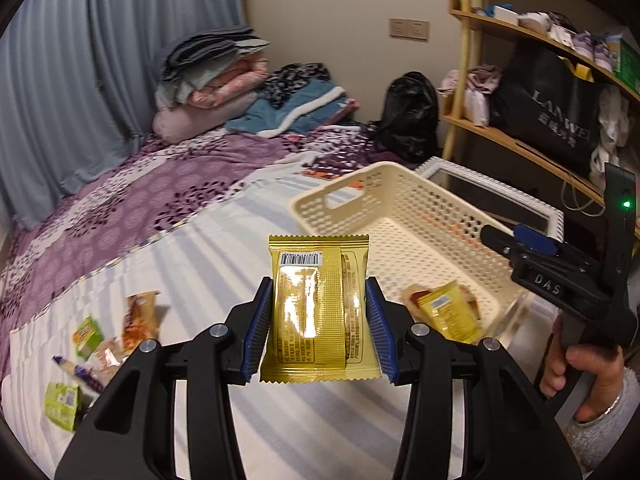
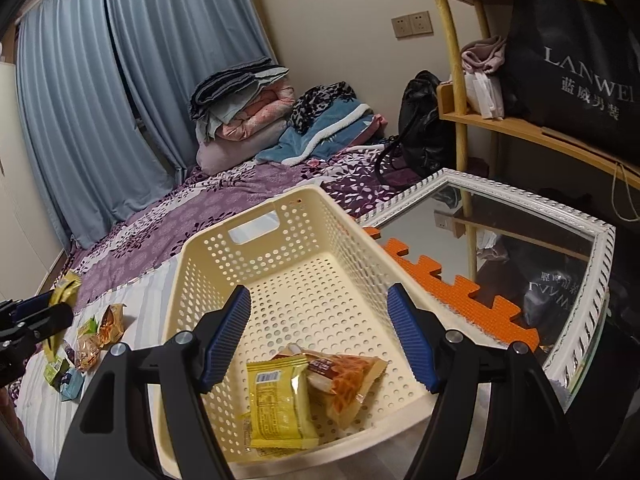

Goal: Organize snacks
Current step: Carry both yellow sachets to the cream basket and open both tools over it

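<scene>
My left gripper is shut on a gold snack packet, held above the striped sheet just left of the cream perforated basket. My right gripper is open and empty, hovering over the basket. Inside the basket lie a yellow packet and an orange packet; they also show in the left wrist view. Several loose snacks lie on the bed at the left, also in the right wrist view. The right gripper appears in the left wrist view.
A white-framed mirror and an orange foam mat lie right of the basket. A wooden shelf with a black bag stands behind. Folded blankets and a black backpack sit at the bed's far end.
</scene>
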Tool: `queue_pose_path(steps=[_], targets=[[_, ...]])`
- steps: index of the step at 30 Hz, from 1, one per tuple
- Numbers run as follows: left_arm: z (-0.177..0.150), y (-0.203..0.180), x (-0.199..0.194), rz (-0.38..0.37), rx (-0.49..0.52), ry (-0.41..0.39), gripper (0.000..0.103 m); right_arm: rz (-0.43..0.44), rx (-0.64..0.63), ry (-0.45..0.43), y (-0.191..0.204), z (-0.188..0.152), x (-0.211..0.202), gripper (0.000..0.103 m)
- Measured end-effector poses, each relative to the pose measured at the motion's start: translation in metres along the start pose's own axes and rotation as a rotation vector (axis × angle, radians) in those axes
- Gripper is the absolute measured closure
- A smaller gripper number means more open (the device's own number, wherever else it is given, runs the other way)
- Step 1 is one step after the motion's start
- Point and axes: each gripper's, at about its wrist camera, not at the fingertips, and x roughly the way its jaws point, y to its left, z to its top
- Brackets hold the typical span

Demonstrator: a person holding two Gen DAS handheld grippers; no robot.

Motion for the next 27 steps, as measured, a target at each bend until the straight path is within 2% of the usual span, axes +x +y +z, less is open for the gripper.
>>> queue_pose_path(steps=[12,14,15,16,27], targets=[[0.025,-0.064,0.039,-0.174,0.075,0.020,0.056,-0.036,0.038,-0.021,-0.026,0.003,-0.008,0.032],[0.024,-0.069,0.043,-0.207,0.075,0.033,0.045,-0.045,0.040,-0.023,-0.028,0.003,-0.008,0.032],[0.023,-0.070,0.044,-0.214,0.068,0.034,0.029,-0.047,0.042,-0.024,-0.028,0.003,-0.009,0.032],[0.022,-0.071,0.043,-0.214,0.060,0.026,0.019,-0.049,0.044,-0.024,-0.029,0.003,-0.009,0.032],[0.019,-0.060,0.036,-0.195,0.025,0.027,0.016,-0.046,0.050,-0.031,-0.028,0.004,-0.011,0.032]])
